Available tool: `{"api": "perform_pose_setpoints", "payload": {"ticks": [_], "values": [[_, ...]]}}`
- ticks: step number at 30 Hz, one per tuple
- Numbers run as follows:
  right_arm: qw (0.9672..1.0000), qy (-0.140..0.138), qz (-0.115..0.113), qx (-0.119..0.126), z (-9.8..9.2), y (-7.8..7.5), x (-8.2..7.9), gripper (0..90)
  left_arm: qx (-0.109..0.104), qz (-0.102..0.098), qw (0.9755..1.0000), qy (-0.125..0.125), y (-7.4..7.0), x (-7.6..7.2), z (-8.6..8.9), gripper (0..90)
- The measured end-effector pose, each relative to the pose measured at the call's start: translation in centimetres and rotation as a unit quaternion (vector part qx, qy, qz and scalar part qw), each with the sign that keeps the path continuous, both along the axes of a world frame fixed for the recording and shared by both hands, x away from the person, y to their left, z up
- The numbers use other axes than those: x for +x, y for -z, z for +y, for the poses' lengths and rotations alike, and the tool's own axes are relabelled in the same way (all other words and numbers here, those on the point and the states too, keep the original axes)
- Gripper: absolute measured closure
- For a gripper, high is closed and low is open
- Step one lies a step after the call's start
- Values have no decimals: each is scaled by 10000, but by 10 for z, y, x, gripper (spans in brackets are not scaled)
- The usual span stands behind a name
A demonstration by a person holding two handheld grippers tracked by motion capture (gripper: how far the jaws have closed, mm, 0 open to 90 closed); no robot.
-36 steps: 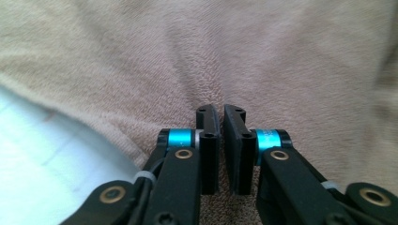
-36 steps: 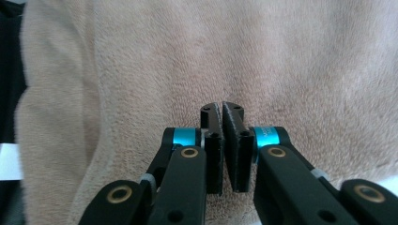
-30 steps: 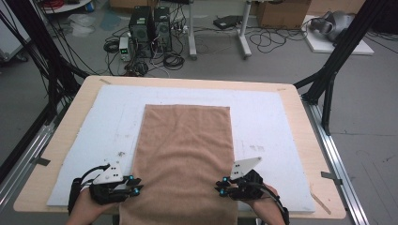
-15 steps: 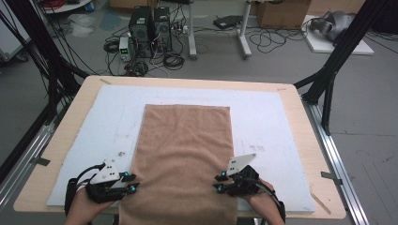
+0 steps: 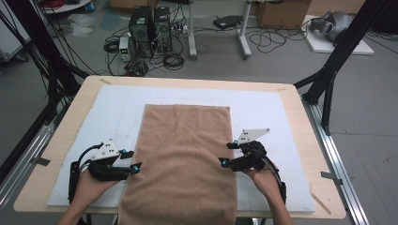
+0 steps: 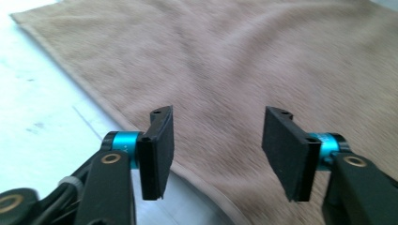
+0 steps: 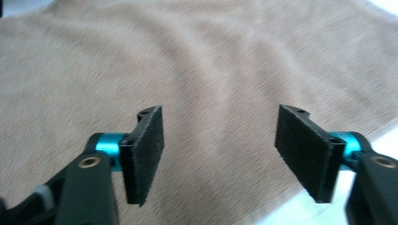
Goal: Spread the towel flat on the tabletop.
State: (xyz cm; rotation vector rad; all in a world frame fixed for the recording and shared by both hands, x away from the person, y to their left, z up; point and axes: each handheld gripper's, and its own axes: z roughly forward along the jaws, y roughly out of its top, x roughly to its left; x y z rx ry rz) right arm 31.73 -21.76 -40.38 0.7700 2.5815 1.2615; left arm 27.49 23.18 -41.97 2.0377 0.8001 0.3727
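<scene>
Towel [image 5: 185, 159] is the landmark: a brown terry rectangle lying flat along the middle of the white mat [image 5: 263, 108], its far edge well short of the mat's far border and its near end hanging over the table's [image 5: 61, 136] front edge.

At the towel's left long edge, toward the near end, sits the left gripper [image 5: 133, 161], held in the person's left hand [image 5: 89, 185]. Its jaws have just been opening and now stand wide apart, with nothing between them. In the left gripper view the left gripper [image 6: 218, 147] looks across the cloth: the hemmed edge of the towel [image 6: 244, 70] runs diagonally under its one pad [image 6: 157, 150], which hangs over the border of cloth and mat [image 6: 37, 117], while the other pad lies over the pile. Neither pad presses on the fabric (a clear gap of brown shows between them).

At the towel's right long edge, slightly farther up than its partner, is the right gripper [image 5: 227, 153], held in the right hand [image 5: 265, 180]. Its jaws have likewise just been opening and are spread wide, empty. In the right gripper view the right gripper [image 7: 218, 152] has the towel [image 7: 197, 61] beneath and ahead of both pads [image 7: 143, 150], the hem passing under the far-side pad with a sliver of mat beyond.
</scene>
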Motion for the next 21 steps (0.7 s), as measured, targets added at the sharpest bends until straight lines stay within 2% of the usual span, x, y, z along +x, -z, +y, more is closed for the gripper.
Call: {"api": "perform_pose_setpoints", "payload": {"ticks": [5,8,10,16,21], "values": [[9999,56,-106,-74,5,-7,9,290,27,-37,10000,-43,-5,9,-6,374],[9998,51,-181,-109,8,-13,14,275,-48,-48,10000,-50,-9,14,-8,368],[9997,55,-205,-137,10,-17,17,271,9,-21,10000,-39,-11,18,-9,364],[9997,-24,-174,-193,15,-21,21,264,66,-47,9999,-71,-13,21,-10,353],[9998,-30,-21,-192,15,-13,24,257,71,45,9998,-159,-9,28,-8,348]]}}
